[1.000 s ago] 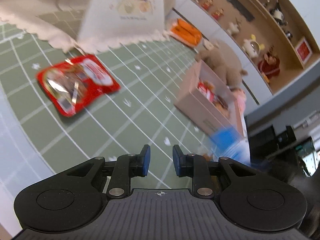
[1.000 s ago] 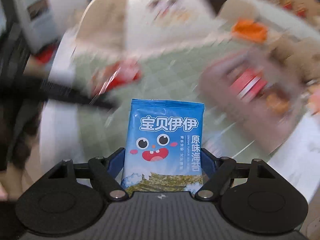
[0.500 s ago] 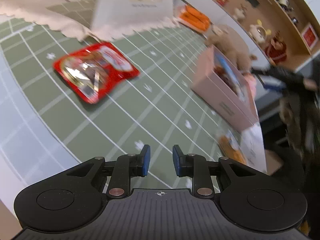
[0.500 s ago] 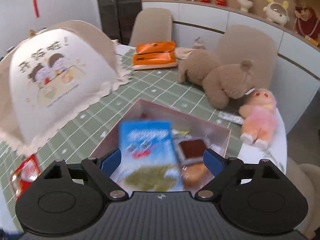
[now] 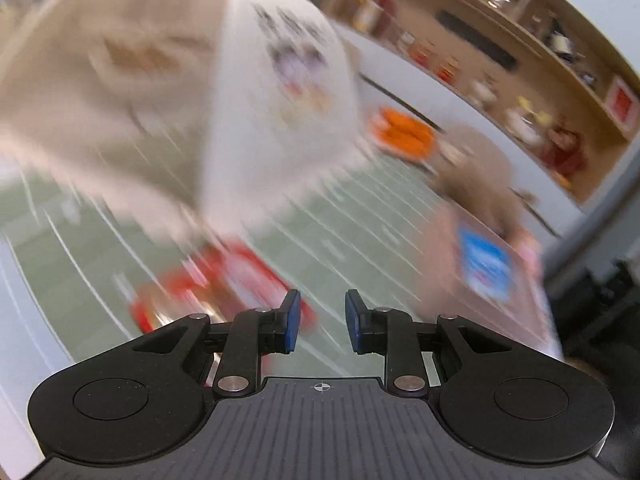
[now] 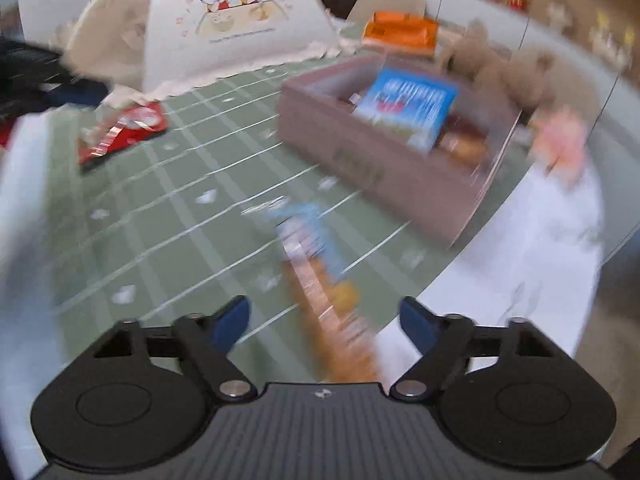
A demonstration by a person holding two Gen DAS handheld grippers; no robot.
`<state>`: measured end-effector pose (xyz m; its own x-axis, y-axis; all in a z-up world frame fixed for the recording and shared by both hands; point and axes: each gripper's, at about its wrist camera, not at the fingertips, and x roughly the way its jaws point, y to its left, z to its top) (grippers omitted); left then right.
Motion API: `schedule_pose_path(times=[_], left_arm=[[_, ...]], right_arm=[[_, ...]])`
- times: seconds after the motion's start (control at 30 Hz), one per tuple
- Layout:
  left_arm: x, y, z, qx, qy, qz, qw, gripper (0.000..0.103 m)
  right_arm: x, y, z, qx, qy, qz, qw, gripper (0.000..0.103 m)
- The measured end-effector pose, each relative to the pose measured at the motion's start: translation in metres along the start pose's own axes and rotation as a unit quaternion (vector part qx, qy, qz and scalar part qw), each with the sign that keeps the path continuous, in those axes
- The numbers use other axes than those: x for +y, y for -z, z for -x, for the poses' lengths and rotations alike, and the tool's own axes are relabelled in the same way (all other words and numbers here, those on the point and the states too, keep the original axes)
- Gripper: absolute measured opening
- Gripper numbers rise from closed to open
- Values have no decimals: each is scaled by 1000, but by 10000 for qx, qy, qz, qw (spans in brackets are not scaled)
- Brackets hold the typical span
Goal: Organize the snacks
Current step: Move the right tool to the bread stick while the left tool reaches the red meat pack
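A: Right gripper gapes, empty; orange pack flat just ahead.

B: Looks light, crinkly, slippery. Pinch an edge.

A: Left gripper narrow-gapped, empty; red pack ahead-left.

The green gridded desk lay bare between the red packet at far left and the pink box at right, leaving a wide lane; the domed food cover blocked the far side, with the orange packs and a teddy bear behind the box; a blurred orange-and-blue packet lay directly ahead of the right hand-held gripper, between its spread fingers; ahead of the left hand-held gripper, bare desk showed through the narrow gap, the red packet just left.
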<state>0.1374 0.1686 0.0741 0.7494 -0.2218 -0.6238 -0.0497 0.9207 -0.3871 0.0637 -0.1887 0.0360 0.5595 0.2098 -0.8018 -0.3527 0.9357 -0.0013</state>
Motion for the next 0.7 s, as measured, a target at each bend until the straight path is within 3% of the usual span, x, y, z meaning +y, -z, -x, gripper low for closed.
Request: schedule_pose_path(times=[0.07, 0.13, 0.3, 0.5, 0.7], left_arm=[[17, -20, -18, 24, -412, 53, 9991, 27], [34, -29, -39, 187, -568, 183, 9980, 27], [42, -16, -75, 717, -790, -228, 9940, 27], [19, 18, -61, 569, -551, -666, 9946, 27], [-29, 54, -44, 924, -145, -986, 9907, 27]], right_arm=[[8, 8, 4, -13, -68, 12, 10000, 66], [17, 10, 5, -31, -67, 187, 9998, 62], [23, 16, 6, -93, -138, 382, 9991, 61], [1, 31, 0, 44, -275, -50, 9996, 53], [-4, 53, 20, 93, -504, -102, 9986, 49]])
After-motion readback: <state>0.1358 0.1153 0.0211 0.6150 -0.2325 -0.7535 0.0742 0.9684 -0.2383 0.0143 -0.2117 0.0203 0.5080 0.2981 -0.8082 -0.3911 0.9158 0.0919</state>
